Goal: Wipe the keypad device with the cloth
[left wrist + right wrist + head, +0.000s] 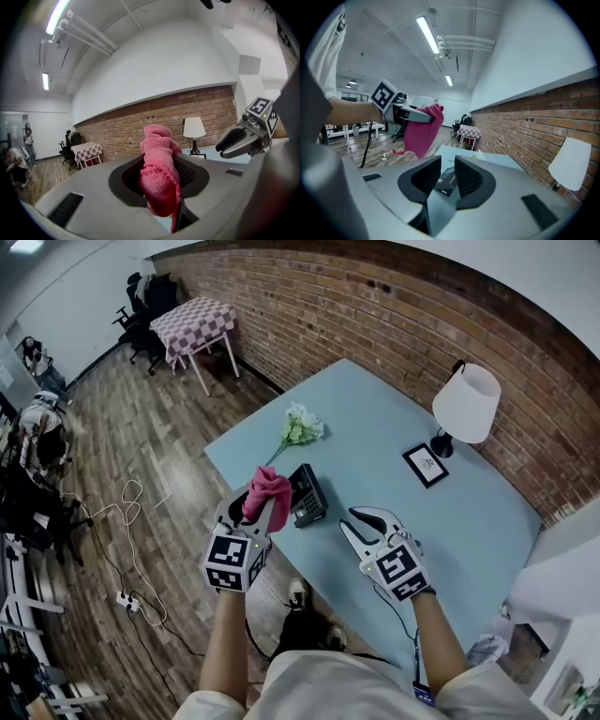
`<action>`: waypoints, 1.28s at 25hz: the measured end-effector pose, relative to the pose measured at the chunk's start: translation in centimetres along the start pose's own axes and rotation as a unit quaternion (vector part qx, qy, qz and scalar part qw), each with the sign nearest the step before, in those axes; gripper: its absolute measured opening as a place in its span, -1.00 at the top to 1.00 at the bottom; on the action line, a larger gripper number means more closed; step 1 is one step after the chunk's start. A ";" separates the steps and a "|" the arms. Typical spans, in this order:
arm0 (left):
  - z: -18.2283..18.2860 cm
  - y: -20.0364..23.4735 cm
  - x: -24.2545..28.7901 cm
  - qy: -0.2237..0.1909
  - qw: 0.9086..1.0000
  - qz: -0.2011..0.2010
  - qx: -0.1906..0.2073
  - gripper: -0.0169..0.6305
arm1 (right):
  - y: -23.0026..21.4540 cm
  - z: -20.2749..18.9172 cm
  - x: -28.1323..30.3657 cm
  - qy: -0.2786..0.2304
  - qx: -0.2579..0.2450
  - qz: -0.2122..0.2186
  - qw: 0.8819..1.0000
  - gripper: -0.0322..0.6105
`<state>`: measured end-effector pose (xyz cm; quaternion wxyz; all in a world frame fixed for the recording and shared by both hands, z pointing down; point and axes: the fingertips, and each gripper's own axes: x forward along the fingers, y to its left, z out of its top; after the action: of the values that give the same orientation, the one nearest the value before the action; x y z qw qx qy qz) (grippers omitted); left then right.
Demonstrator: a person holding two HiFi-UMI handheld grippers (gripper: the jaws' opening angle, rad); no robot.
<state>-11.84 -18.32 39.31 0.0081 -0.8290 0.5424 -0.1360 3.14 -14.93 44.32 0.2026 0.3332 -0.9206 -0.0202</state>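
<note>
The black keypad device (307, 494) lies near the front left edge of the light blue table (450, 521); it also shows small between the right jaws in the right gripper view (446, 183). My left gripper (265, 509) is shut on a pink cloth (266, 489) and holds it just left of the device, above the table edge. In the left gripper view the cloth (159, 168) bulges up out of the shut jaws. My right gripper (364, 518) hovers to the right of the device, open, with nothing between its jaws.
White flowers (300, 426) lie behind the device. A white-shaded lamp (466, 404) and a small picture frame (425, 464) stand at the table's right by the brick wall. A checkered table (193, 322) and floor cables (127, 521) are on the left.
</note>
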 end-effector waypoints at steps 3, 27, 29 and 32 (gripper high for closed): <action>-2.0 1.3 2.6 0.001 1.000 -0.002 -0.011 0.47 | -0.2 -2.1 2.6 0.024 0.001 0.001 1.000 0.55; -15.9 6.2 21.6 0.108 0.991 -0.055 -0.051 0.47 | -0.9 -15.0 15.5 0.172 -0.030 0.052 0.983 0.54; -16.5 5.2 22.2 0.112 0.990 -0.070 -0.050 0.47 | -1.0 -15.0 15.6 0.169 -0.017 0.055 0.984 0.54; -17.2 3.7 22.4 0.119 0.988 -0.087 -0.052 0.47 | -0.8 -14.8 15.7 0.170 -0.014 0.061 0.983 0.54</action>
<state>-10.81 -37.72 60.14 -0.1110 -0.8502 0.4718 -0.2056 -1.51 -23.86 63.42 0.3615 0.2723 -0.8910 0.0362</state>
